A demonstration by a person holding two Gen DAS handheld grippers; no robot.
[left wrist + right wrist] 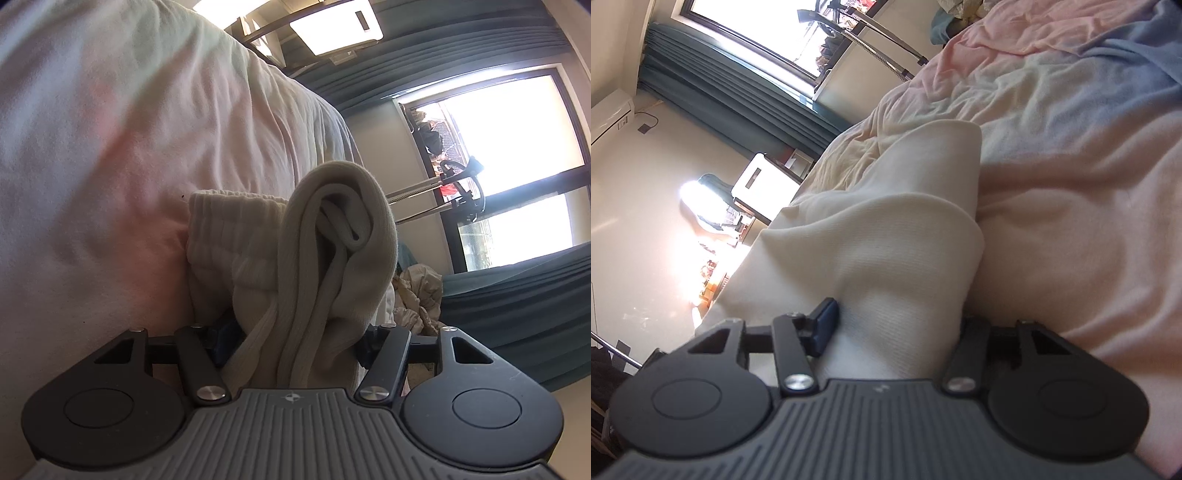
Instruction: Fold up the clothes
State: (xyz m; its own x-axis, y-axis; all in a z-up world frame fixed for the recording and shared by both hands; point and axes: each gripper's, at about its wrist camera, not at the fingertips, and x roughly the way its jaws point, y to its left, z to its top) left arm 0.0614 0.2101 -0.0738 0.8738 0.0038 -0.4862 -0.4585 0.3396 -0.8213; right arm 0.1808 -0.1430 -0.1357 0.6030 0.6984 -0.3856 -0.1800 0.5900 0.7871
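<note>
- In the left wrist view, we see the left gripper (295, 343) closed tight on a bunched part of the cream garment (314, 258); the cloth fills the whole space between its two blue pads (221, 341).
- The part we hold there is thick and ribbed, and it is rolled into several folds that stand up in front of the fingers.
- Behind this bundle lies the bed cover (129, 147), pale pink and white, with many wrinkles.
- In the right wrist view, the right gripper (894, 332) is also closed on the cream garment (886, 236); here the cloth is smooth and thin, and it covers the right finger, so we see only the left blue pad (825, 326) pressing on the fabric.
- From this gripper the garment goes forward and rests against the bed cover (1071, 184), which is pink, white and light blue.
- Farther away we see a bright window (517, 147) and dark teal curtains (738, 92).
</note>
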